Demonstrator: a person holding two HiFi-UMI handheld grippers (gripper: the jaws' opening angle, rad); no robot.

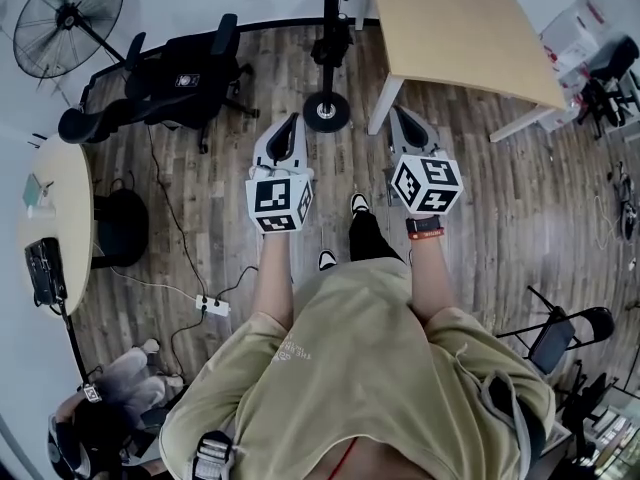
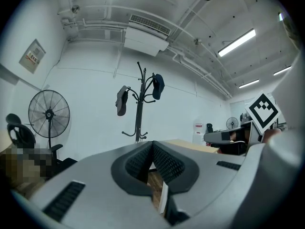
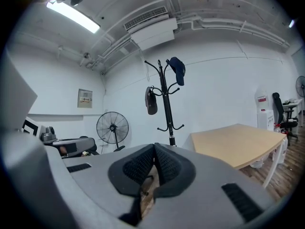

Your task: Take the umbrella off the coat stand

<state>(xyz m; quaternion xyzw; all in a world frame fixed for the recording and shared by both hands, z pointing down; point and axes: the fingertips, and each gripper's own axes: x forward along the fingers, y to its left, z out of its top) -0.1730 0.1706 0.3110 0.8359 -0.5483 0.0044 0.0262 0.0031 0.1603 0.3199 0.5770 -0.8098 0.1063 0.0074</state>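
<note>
The person stands on the wood floor [image 1: 280, 58] facing the coat stand [image 2: 139, 109], with both grippers held out about level in front of the body. The left gripper [image 2: 152, 142] has its fingers closed, the ribbed pads meeting at the tips with nothing between them. The right gripper [image 3: 155, 145] is the same, its fingers pressed together and empty. The umbrella [image 2: 122, 100], folded and dark grey, hangs from a hook on the left side of the stand, a little below the top hooks and well apart from both grippers. A dark blue cap [image 2: 158, 86] hangs higher up on the stand's right side. In the head view the stand rests on the floor just beside the near corner of a pale wooden table [image 1: 460, 28], ahead of the grippers and between them. A standing fan [image 1: 68, 13] is by the wall to the left, with a black office chair [image 1: 180, 78] near it. A white power strip [image 1: 210, 306] lies on the floor by the person's left arm. Another person [image 1: 110, 398] is low on the floor behind and to the left.
</note>
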